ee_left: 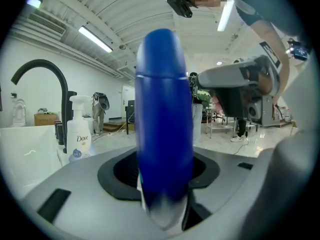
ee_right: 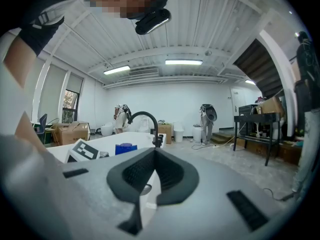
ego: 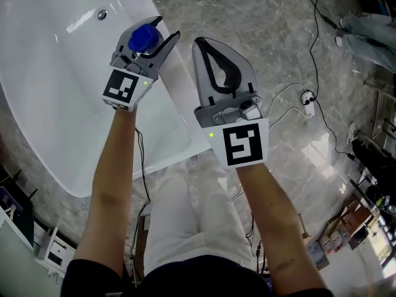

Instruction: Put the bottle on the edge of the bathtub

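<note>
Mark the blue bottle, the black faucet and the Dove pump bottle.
blue bottle [ee_left: 164, 114], left gripper view, middle of its body.
black faucet [ee_left: 63, 91], left gripper view, upright stretch below the arch.
Dove pump bottle [ee_left: 80, 139], left gripper view, its label.

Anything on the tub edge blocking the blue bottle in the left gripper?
Nothing visible does. The blue bottle sits between the fingers of the left gripper, right over the bathtub edge. The white pump bottle stands farther along the edge by the faucet, clear of it.
</note>
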Tool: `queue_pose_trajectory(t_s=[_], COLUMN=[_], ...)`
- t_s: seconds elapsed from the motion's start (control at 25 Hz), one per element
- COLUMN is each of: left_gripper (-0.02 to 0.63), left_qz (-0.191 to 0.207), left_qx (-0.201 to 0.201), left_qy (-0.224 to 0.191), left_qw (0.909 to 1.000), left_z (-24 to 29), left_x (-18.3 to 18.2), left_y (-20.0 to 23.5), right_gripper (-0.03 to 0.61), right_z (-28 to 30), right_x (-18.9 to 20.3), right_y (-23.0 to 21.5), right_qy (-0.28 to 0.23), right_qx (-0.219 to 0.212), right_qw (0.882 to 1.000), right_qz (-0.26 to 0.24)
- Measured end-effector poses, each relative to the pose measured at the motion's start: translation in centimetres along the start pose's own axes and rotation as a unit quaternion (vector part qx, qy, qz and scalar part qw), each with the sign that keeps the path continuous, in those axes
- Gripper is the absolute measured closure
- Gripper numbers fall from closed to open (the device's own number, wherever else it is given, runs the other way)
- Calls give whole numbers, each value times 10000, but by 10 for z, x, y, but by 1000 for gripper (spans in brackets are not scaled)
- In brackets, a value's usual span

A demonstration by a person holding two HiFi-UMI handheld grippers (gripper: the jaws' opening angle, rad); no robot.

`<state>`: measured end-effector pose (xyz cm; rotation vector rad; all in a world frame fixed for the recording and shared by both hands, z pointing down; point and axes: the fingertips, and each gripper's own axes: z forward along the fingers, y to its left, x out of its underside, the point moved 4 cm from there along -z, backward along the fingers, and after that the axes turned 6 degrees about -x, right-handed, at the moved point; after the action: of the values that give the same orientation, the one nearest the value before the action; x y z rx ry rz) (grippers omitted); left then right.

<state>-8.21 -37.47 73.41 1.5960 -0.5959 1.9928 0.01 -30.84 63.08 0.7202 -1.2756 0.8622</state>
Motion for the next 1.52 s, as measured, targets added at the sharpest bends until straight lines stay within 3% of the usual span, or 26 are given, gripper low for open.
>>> queue_pose_trajectory(t_s=[0.28,0.64,0.76,0.88,0.96,1.08,1.28,1.52], left_gripper=[328,322,324,377,501,607,611,611], left_qz=[30,299,224,158,163,261,739,688], left_qx=[303,460,362,302,307,335,803,1265], left_qy=[53,-11,-236,-505,-633,-754,-971,-1223], left_qw=[9995,9985,9988,9981,9974,9963,9893,9820], left_z=[-10,-41,-56,-72,-83,-99,-111,-132], left_x=[-10,-62,-95,-131,-152,-187,-245,-302], left_y=[3,0,3,1,-3,-18,-52,-106], right_gripper=[581,581,581,581,581,581,581,581], right_z=[-4,-18,-28,-41,-50,-70,-101,-155], right_x=[-17,-66,-87,-107,-119,-139,-180,-218], right_y=[0,12,17,21,23,26,24,26], right_qy=[64,-86,-139,-237,-274,-309,-571,-663], right_qx=[-19,-49,-29,41,101,177,382,817], right_qw=[9999,9997,9994,9990,9988,9985,9956,9905], right_qz=[-99,-230,-301,-369,-383,-427,-639,-885])
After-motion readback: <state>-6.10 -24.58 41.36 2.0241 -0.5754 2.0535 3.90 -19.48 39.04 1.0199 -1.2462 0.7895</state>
